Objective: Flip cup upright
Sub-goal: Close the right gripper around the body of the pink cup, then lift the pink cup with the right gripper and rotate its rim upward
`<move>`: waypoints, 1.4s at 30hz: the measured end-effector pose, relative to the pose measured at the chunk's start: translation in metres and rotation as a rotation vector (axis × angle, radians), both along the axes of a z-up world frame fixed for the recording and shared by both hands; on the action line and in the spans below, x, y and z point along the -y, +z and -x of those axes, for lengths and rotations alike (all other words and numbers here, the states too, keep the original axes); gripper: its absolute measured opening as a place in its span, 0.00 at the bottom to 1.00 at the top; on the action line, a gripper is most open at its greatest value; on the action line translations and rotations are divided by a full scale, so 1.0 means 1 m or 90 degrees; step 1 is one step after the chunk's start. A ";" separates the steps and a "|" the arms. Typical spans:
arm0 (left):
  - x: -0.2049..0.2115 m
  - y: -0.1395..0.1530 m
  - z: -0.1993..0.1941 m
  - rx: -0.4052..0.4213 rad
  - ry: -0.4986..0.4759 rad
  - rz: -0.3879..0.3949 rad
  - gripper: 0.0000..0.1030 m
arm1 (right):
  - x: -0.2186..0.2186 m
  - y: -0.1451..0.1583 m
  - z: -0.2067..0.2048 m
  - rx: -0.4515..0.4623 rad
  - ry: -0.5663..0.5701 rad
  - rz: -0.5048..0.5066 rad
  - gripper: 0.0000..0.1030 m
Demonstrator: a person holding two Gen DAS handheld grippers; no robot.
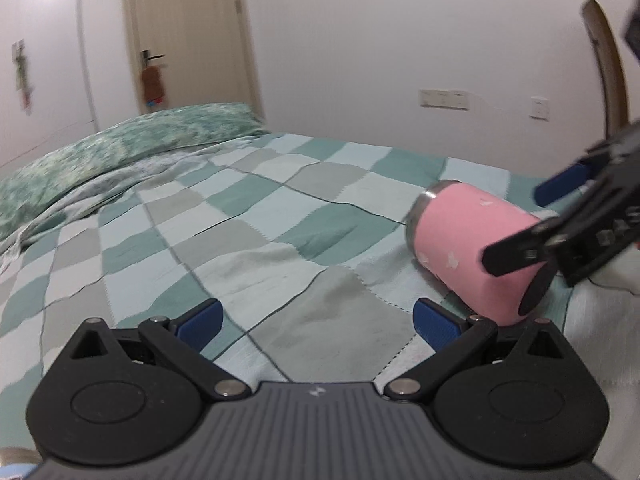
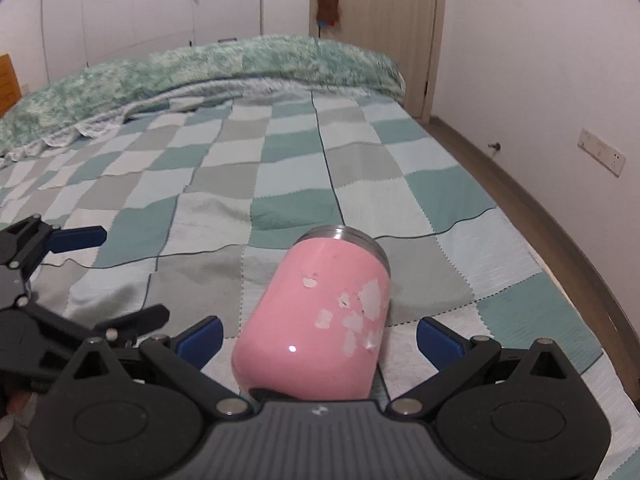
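A pink cup [image 2: 320, 316] with a steel rim and chipped paint lies on its side on the checked bedspread [image 2: 280, 160], its base toward the right wrist camera. My right gripper [image 2: 320, 338] is open, its blue-padded fingers on either side of the cup's base end, not touching it. In the left wrist view the cup [image 1: 464, 240] lies at the right, with the right gripper [image 1: 536, 224] straddling its base. My left gripper [image 1: 316, 320] is open and empty, low over the bedspread to the cup's left. It shows at the left edge of the right wrist view [image 2: 80, 276].
A green patterned pillow [image 2: 200, 68] lies along the far end of the bed. The bed's right edge [image 2: 560, 264] drops to a wood floor beside a white wall. A door [image 2: 372, 0] and white wardrobes [image 2: 120, 0] stand beyond.
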State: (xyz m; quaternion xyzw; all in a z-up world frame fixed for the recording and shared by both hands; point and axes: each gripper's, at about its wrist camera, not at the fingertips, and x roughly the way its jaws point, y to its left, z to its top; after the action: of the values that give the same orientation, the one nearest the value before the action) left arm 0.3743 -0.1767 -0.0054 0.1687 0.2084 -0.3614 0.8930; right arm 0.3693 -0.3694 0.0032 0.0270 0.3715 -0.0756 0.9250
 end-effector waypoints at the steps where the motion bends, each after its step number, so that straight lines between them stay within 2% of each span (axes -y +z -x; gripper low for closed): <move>1: 0.000 -0.001 -0.001 0.001 -0.010 -0.001 1.00 | -0.002 -0.002 -0.005 -0.009 -0.004 0.008 1.00; 8: 0.002 -0.009 -0.002 0.023 -0.049 -0.013 1.00 | -0.006 -0.017 -0.030 -0.050 -0.026 0.022 1.00; 13: -0.004 -0.012 -0.006 0.005 -0.052 -0.009 1.00 | -0.004 -0.022 -0.037 -0.055 -0.037 0.018 0.99; 17: -0.008 -0.012 -0.006 -0.003 -0.055 -0.002 1.00 | -0.002 -0.025 -0.047 -0.082 -0.040 0.015 0.92; 23: -0.010 -0.011 -0.005 -0.001 -0.056 0.002 1.00 | 0.003 -0.023 -0.057 -0.112 -0.037 -0.008 0.88; 27: -0.012 -0.011 -0.004 -0.004 -0.057 0.012 1.00 | 0.009 -0.021 -0.054 -0.108 -0.046 -0.032 0.86; 36: -0.013 -0.010 -0.003 -0.001 -0.058 0.006 1.00 | 0.008 -0.019 -0.045 -0.093 -0.036 -0.039 0.85; 42: -0.011 0.004 0.013 0.014 -0.053 0.009 1.00 | 0.008 -0.006 -0.028 -0.080 -0.030 -0.063 0.83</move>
State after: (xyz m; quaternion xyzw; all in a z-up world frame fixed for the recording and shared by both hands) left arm 0.3617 -0.1661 -0.0009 0.1749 0.1891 -0.3980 0.8805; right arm 0.3976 -0.3779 -0.0029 0.0765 0.4310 -0.0802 0.8955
